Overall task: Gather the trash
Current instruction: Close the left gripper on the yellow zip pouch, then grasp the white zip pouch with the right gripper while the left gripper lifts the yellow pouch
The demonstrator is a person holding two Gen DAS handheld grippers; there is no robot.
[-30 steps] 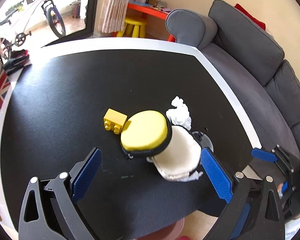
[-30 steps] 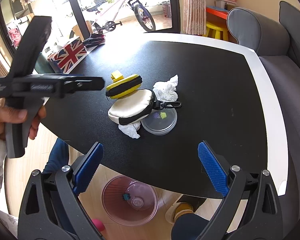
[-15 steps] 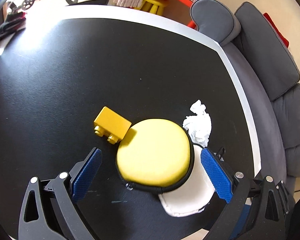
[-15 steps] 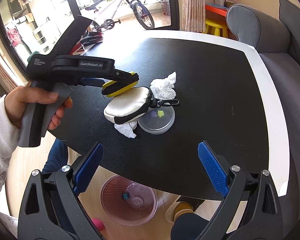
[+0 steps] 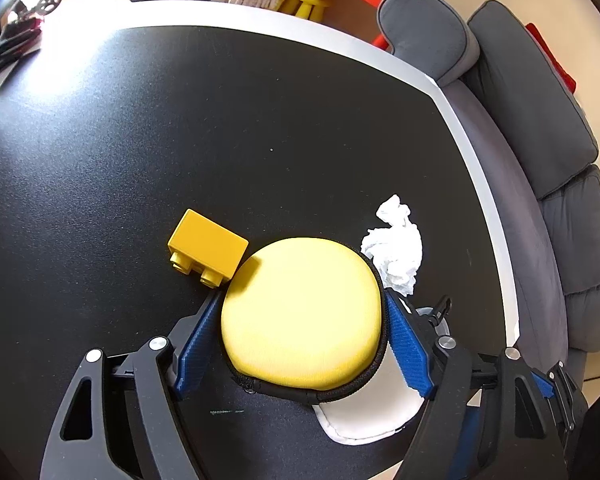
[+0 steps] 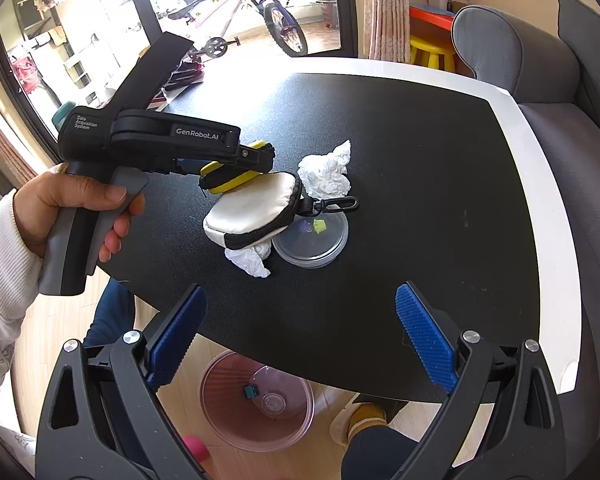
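A yellow zip pouch (image 5: 300, 312) lies partly on top of a white pouch (image 6: 252, 208) on the black table (image 5: 180, 120). My left gripper (image 5: 302, 300) straddles the yellow pouch, its jaws closing, and both blue pads touch the pouch's sides. One crumpled white tissue (image 5: 396, 248) sits just beyond the pouches. Another tissue (image 6: 250, 260) pokes out from under the white pouch's near edge. My right gripper (image 6: 300, 294) hangs open over the table's near edge with nothing between its fingers. The right wrist view shows a hand (image 6: 72, 200) holding the left gripper (image 6: 256, 160).
A yellow toy brick (image 5: 206, 246) touches the yellow pouch's left side. A clear round lid (image 6: 312, 240) lies beside the white pouch. A pink bin (image 6: 220, 400) stands on the floor below the table edge. A grey sofa (image 5: 540, 120) runs along the table's right side.
The left gripper came down over the yellow pouch and its jaws narrowed from wide open until the pads met the pouch's sides. The right gripper stayed put.
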